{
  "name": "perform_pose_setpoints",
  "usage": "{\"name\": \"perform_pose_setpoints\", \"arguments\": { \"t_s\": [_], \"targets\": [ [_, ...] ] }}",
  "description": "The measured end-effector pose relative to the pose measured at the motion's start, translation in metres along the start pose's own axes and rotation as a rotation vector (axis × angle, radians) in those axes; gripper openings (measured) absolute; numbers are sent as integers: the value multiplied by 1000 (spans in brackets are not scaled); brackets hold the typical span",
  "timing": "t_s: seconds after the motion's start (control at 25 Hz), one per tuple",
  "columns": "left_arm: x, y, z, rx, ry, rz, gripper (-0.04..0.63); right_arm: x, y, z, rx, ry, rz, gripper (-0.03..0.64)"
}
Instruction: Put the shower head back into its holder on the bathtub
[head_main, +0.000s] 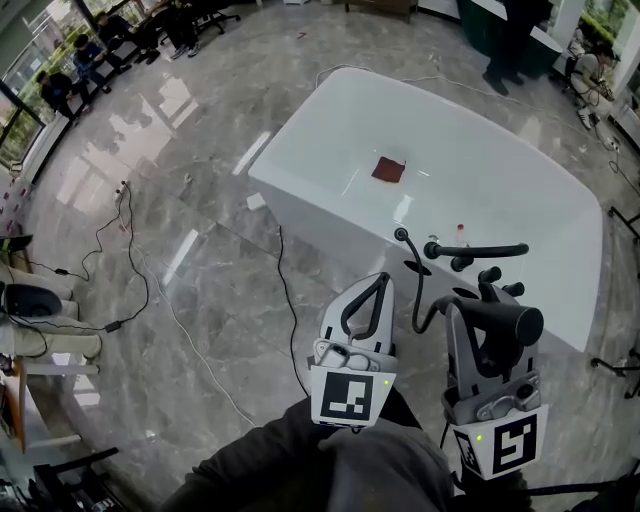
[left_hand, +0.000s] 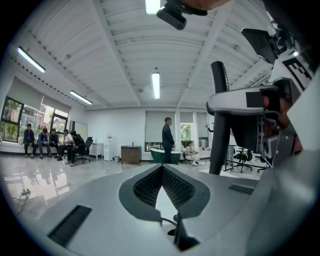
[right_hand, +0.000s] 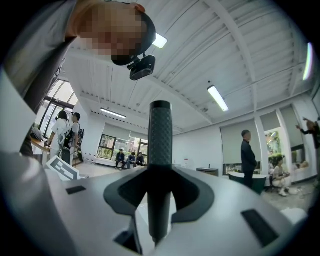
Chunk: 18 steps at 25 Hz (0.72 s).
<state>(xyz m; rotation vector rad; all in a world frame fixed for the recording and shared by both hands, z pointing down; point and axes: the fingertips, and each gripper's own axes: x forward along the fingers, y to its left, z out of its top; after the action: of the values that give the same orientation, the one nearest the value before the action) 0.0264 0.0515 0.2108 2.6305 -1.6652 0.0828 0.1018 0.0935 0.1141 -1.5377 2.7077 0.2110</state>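
right gripper (right_hand: 159, 197) jaws clamp shower head (right_hand: 160, 135) | left gripper (left_hand: 162, 172) jaws together | head view: bathtub (head_main: 470, 150)

Bright ceiling strip lights (left_hand: 156, 85), fisheye-warped edges

So the bathtub (head_main: 330, 225) is sitting ahead, a bit right, with a small pad (head_main: 388, 169) lying inside it. The faucet (head_main: 475, 251) is standing on the near rim. The right gripper (head_main: 478, 310) is hanging just before it, clamping the shower head (head_main: 505, 323). The left gripper (head_main: 372, 285) is hanging beside it, and cables (head_main: 135, 270) are trailing over the floor (head_main: 200, 150) further left.
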Motion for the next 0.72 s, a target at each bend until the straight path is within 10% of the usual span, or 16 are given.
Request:
{"name": "perform_pose_setpoints", "arguments": {
  "t_s": [0.72],
  "targets": [
    [76, 1, 15, 24, 14, 48, 3, 45, -58, 8, 22, -26, 76, 135]
  ]
}}
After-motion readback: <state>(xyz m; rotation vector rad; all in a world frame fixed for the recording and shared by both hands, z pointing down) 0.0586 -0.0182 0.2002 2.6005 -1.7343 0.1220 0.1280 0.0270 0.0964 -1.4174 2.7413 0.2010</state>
